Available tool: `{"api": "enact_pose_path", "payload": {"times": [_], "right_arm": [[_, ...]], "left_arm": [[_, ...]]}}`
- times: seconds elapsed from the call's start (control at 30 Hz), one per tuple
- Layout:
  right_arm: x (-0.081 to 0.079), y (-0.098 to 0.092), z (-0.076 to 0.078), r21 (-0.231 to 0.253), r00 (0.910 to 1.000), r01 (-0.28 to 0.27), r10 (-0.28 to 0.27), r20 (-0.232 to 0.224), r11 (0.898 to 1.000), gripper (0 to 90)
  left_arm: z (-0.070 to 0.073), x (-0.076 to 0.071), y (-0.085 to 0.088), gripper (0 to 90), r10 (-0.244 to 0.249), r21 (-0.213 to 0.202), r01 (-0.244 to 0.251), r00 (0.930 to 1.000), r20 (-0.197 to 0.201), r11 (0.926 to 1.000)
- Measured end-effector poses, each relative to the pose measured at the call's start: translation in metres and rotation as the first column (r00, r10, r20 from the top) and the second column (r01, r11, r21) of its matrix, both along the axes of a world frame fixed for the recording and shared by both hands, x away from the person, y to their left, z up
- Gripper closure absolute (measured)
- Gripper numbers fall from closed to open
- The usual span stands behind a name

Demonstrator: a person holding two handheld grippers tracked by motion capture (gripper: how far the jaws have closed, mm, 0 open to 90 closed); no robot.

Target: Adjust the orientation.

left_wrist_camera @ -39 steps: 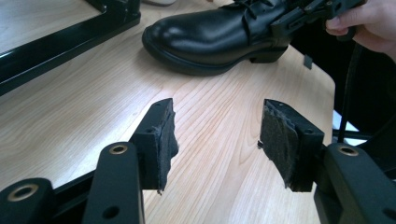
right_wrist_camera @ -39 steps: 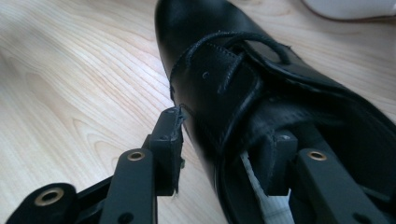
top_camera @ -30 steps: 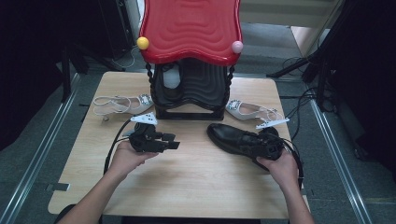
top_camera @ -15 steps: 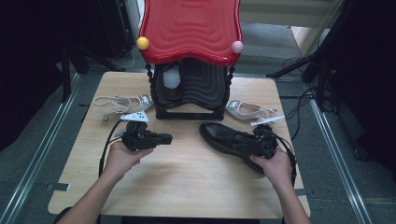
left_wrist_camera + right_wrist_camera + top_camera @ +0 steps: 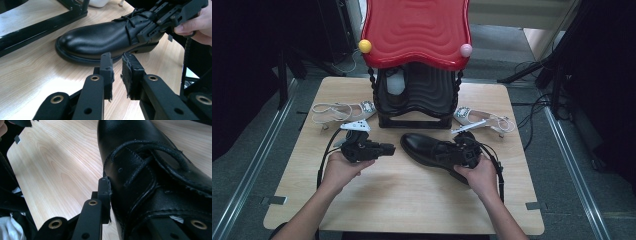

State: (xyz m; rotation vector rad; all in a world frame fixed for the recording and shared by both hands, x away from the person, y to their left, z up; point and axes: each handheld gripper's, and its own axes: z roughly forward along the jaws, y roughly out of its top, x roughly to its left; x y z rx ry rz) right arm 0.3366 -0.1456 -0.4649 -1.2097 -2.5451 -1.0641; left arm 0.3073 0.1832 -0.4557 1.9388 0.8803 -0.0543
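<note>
Black shoe (image 5: 432,149) lying lengthwise just before the red rack (image 5: 414,30), toe toward left gripper (image 5: 384,148), nearly closed, empty, just closing. Right gripper (image 5: 458,150) clamped on heel side, nearer.

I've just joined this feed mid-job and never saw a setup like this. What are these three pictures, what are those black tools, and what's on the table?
No robot here: a person holds a black two-jaw hand tool in each hand. The high view looks down on the light wooden table. The other two pictures come from cameras riding on each tool, looking along its jaws.

The right gripper is clamped on the laced side of the glossy black leather lace-up shoe; one jaw presses the outside, the other sits inside. The left gripper holds nothing; its jaws have just been closing and stand close together, a narrow gap between them, pointing at the shoe.

Behind stands a black rack with a wavy red top, with a white strappy sandal on each side.
</note>
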Motion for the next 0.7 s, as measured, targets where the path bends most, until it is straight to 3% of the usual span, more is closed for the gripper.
{"api": "enact_pose_path", "payload": {"times": [0.2,0.37,0.6,0.7], "right_arm": [[0.002,0.021,-0.002,0.023,0.9998,0.012,-0.012,-0.015,1.0,80.3],[0.0,0.035,-0.01,0.0,0.9994,-0.003,0.003,-0.034,1.0,80.3],[-0.002,0.033,-0.011,0.004,0.9998,-0.003,0.003,-0.02,1.0,75.0],[-0.003,0.024,-0.007,0.03,0.9997,-0.003,0.004,-0.024,1.0,70.6]], "left_arm": [[-0.002,0.001,0.001,79.2,0.01,0.004,-0.01,0.9999,0.013,0.9999],[-0.003,0.002,0.0,78.5,0.016,0.014,-0.016,0.9998,0.009,0.9998],[-0.007,0.002,-0.001,77.1,0.023,0.022,-0.023,0.9996,0.019,0.9995],[-0.006,0.002,-0.002,76.8,0.027,0.013,-0.027,0.9996,-0.001,0.9996]]}}
